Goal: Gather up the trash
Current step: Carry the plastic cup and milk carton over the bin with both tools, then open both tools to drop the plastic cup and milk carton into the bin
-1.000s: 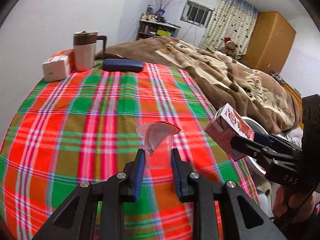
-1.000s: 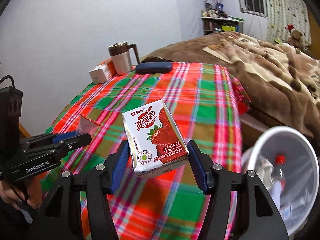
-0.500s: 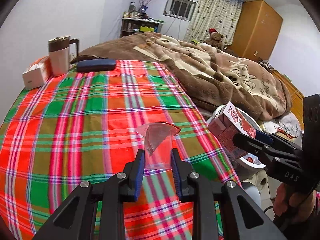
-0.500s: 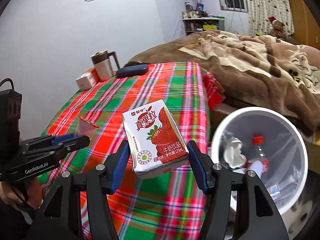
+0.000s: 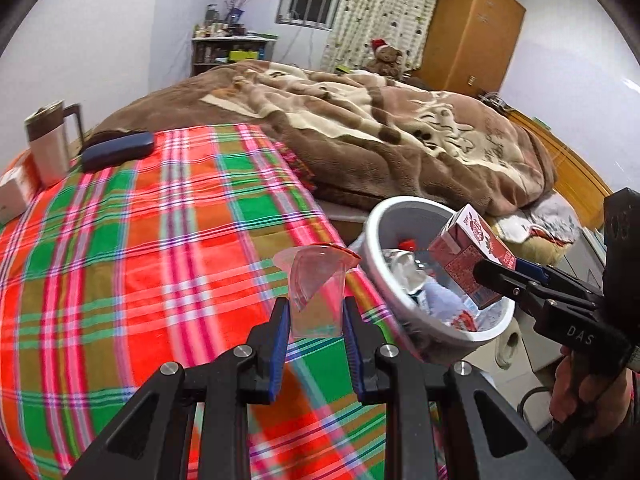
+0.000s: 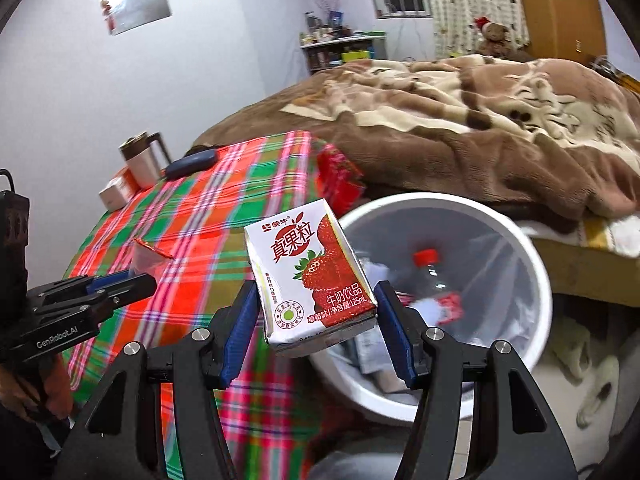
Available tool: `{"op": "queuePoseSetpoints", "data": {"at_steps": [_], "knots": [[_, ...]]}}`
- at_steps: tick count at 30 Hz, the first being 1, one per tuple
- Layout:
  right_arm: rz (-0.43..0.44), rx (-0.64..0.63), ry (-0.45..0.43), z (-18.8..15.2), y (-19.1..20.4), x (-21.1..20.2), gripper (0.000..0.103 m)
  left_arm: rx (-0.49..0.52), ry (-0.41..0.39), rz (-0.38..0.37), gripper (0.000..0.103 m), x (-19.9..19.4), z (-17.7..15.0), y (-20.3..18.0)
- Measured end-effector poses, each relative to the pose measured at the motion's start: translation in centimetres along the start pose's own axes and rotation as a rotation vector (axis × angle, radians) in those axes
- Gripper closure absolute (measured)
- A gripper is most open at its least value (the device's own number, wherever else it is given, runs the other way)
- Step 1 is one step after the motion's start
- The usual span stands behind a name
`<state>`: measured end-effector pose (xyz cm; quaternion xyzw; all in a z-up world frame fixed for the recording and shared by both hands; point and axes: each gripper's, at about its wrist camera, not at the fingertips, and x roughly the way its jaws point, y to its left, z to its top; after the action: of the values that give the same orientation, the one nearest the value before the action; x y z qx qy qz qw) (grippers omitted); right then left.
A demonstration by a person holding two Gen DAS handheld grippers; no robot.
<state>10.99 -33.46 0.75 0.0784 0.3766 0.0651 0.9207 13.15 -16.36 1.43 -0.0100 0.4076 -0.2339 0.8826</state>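
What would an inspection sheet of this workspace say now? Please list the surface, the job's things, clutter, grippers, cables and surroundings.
Surface: plaid tablecloth.
Job's things: milk carton, plastic cup, white trash bin holding a bottle.
Clutter: mug, dark case, small box.
Grippers: left gripper shut on the cup; right gripper shut on the carton, near the bin.
Cables: nothing seen.
Surroundings: bed blanket, wardrobe, teddy bear.

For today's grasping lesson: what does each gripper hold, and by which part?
The left gripper holds a clear plastic cup by its lower sides. The right gripper holds a strawberry milk carton by its two side faces, near the bottom.
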Motion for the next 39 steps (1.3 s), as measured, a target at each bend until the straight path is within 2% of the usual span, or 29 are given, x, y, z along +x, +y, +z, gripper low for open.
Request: {"op": "queuePoseSetpoints", "data": {"at_steps": [20,33,37,39], "knots": [[-0.114,0.152,0.025,-1.4,-6.8,-0.2,0.043,0.133,0.088,-0.126,0.077,7.0,1.9,-7.6],[-0.125,0.187,0.064,-1.9,-8.7,1.0,0.042,0.166,0.122,-0.215,0.076,10.7,2.1,-10.1],[-0.123,0.185,0.058,-1.8,-8.8,1.0,0.042,0.158,0.118,-0.224,0.065,10.8,2.3,-10.1],[-0.122,0.184,0.054,-1.8,-8.8,0.8,0.042,0.151,0.112,-0.221,0.065,10.5,2.3,-9.8]]}}
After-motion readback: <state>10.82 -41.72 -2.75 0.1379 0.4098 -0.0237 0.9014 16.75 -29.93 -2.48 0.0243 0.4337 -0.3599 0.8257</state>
